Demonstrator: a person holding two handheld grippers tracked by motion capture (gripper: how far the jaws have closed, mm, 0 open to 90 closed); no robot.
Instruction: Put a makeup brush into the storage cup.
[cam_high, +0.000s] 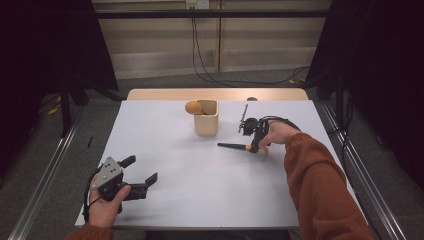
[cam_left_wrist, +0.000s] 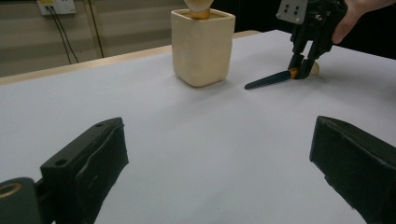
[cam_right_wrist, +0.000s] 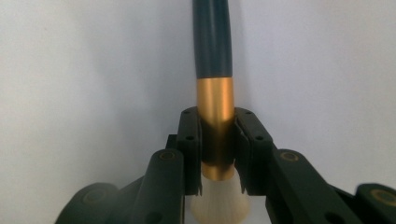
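Observation:
A brush (cam_high: 231, 146) with a dark handle, gold collar and pale bristles lies on the white table (cam_high: 190, 190), right of the middle. My right gripper (cam_high: 255, 148) points down at it, shut on the gold collar (cam_right_wrist: 215, 100); the bristles (cam_right_wrist: 218, 205) stick out behind the jaws. The left gripper view shows the same grip, with the right gripper (cam_left_wrist: 303, 66) on the brush (cam_left_wrist: 268, 80). A cream square cup (cam_high: 206, 125) stands upright behind the brush, with a round tan brush head (cam_high: 193, 107) leaning out of it. My left gripper (cam_high: 140, 170) rests open at the near left, holding nothing.
The cup (cam_left_wrist: 202, 46) stands between the two grippers, toward the far side. A wooden strip (cam_high: 165, 94) runs along the table's far edge, with a small dark thing (cam_high: 252, 99) on it. Cables hang from the back wall (cam_high: 197, 50).

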